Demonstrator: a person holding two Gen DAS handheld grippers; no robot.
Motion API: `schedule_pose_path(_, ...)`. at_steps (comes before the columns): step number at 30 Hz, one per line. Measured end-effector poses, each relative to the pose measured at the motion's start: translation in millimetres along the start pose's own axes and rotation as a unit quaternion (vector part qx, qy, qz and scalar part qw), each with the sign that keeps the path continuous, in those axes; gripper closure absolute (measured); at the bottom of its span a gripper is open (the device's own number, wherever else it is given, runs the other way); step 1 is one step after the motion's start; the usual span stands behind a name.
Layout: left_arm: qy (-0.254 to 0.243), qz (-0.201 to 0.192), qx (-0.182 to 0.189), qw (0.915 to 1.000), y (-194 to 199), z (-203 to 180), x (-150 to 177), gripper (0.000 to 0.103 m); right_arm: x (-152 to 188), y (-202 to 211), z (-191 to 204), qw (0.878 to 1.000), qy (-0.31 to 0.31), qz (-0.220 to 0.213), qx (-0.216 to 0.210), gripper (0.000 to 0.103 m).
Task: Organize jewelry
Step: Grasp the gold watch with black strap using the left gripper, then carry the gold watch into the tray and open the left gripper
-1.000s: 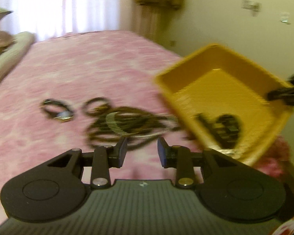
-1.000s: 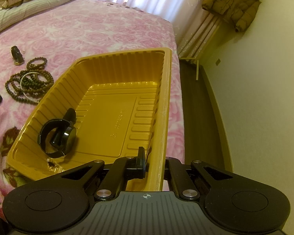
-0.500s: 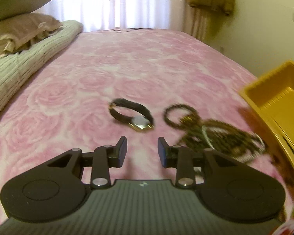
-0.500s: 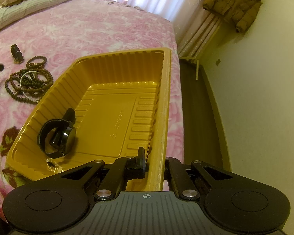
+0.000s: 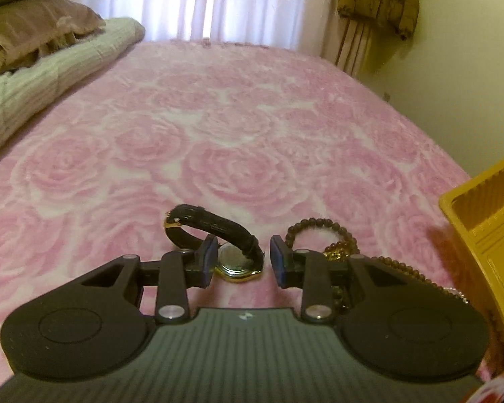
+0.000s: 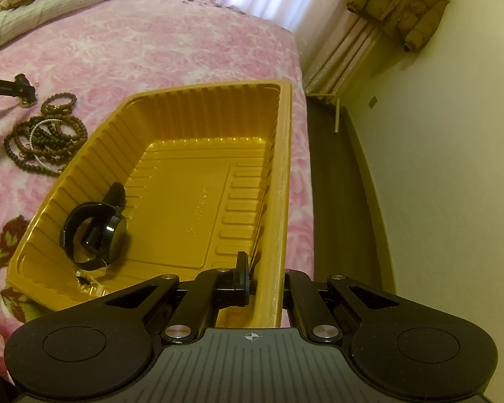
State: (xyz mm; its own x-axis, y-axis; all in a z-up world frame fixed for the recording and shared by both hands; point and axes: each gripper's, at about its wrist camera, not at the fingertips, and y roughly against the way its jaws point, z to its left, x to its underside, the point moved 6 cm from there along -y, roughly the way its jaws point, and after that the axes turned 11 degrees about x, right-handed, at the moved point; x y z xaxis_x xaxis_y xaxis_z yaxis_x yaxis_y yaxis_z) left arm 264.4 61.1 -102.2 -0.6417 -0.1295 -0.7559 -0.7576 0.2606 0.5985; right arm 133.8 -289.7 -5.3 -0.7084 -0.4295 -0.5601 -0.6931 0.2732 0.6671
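Gold-cased watch (image 5: 233, 250) lies on the pink bed (image 5: 238, 141), framed by the left gripper (image 5: 242, 260), its fingers spread but closing. The right gripper (image 6: 268, 277) pinches the yellow tray (image 6: 282, 181); best to clamp squarely across case and strap, clear of the beads (image 5: 322, 231).

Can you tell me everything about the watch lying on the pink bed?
The watch has a round gold-coloured case with a pale face and a black strap that looks like leather, with a small gold buckle. The strap arches up in a loop while the case rests on the pink rose-patterned bed cover. It sits between the fingers of the left hand-held gripper, whose jaws are closing; the pads do not press it yet. Beaded bracelets lie just beside it.
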Motion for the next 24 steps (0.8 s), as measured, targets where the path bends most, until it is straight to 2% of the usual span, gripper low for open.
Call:
schedule_pose_path(2,-0.001,0.008,0.007,0.9999,-5,-1,-1,0.088,0,-1,0,1.000,-0.001,0.001,0.000,0.099)
schedule_pose_path(5,-0.005,0.009,0.015,0.9998,-1,-6,-1,0.094,1,-1,-1,1.000,-0.003,0.001,0.000,0.099)
schedule_pose_path(15,-0.014,0.002,0.040,0.9991,49,-26,3,0.096,1,-1,0,1.000,-0.004,0.000,0.001,0.099)
schedule_pose_path(24,-0.023,-0.012,0.094,0.9953,92,-67,3,0.096,3,2,1,1.000,-0.010,0.002,0.004,0.099)
